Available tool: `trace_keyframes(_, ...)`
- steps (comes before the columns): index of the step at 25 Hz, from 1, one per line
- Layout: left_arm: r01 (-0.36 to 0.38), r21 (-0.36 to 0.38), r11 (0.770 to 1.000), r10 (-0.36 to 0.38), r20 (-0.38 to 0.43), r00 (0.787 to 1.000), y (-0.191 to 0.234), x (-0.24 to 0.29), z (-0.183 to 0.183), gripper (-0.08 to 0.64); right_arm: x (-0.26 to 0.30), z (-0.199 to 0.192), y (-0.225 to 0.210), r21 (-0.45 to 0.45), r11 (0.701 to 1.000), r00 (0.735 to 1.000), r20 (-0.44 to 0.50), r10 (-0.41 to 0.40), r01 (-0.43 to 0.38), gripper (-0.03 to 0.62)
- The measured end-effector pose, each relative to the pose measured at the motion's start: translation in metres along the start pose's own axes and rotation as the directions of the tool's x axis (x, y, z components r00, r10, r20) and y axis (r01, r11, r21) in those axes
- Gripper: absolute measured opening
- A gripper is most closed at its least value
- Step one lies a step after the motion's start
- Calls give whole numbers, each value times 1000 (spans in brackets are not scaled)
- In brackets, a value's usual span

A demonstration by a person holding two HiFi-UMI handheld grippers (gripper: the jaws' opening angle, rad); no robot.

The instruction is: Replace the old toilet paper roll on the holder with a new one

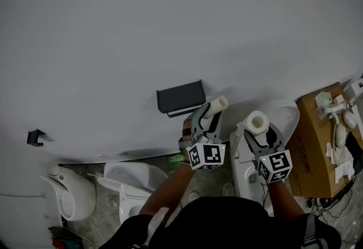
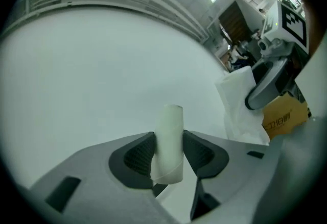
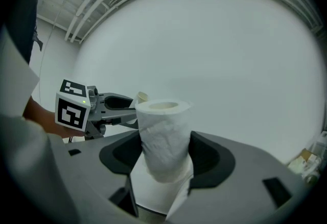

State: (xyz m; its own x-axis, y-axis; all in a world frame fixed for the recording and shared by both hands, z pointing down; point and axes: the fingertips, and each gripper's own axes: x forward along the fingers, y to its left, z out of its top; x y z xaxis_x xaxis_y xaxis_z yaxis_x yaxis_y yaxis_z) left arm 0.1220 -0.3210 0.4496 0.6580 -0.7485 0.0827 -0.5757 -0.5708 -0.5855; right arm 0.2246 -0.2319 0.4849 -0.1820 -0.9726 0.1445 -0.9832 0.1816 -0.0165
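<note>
A bare cardboard tube [image 2: 170, 139] is gripped upright between the pads of the left gripper [image 1: 211, 112], which are clenched on its sides. The tube's lower end is lost behind the jaws. A full toilet paper roll [image 3: 164, 139] is clamped in the right gripper [image 1: 262, 131], and a loose tail of paper hangs below the pads. The two are held side by side, apart, before a plain white wall [image 1: 170, 15], just below and right of the dark holder [image 1: 180, 96] mounted there. What lies under the holder's flat cover is in shadow and cannot be made out. The person's left forearm [image 1: 170, 185] is cut off by dark clothing at the lower edge. Toilets [image 1: 72, 197] and a cardboard box [image 1: 311, 151] are seen on the floor, the box's contents too small to tell.
</note>
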Motion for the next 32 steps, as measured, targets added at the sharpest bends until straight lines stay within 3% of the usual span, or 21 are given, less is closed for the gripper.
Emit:
trace_keyframes(3,-7,-165,986,13,36,999,16,-13,-2,176,3,1,3,7,1000,1000,0,3,-3,275)
trace_keyframes(7,26,-377,926,28,137,990,35,-35,7,175,7,0,5,7,1000,1000,6,3,-3,276)
trace_keyframes(10,25,-469,883,68,180,981,51,-52,7,175,13,1,10,19,1000,1000,16,5,-6,276)
trace_keyframes(14,-19,-511,859,119,163,979,63,-71,-3,176,23,5,23,10,1000,999,28,23,-24,276)
trace_keyframes(24,-95,-524,846,152,68,986,74,-94,-36,176,55,22,61,-18,993,991,65,119,-118,275)
trace_keyframes(29,-128,-526,841,172,36,984,80,-109,-49,176,74,23,68,52,985,983,94,157,-163,276)
trace_keyframes(32,-151,-525,838,185,12,983,84,-119,-59,176,87,24,67,154,969,977,123,175,-193,275)
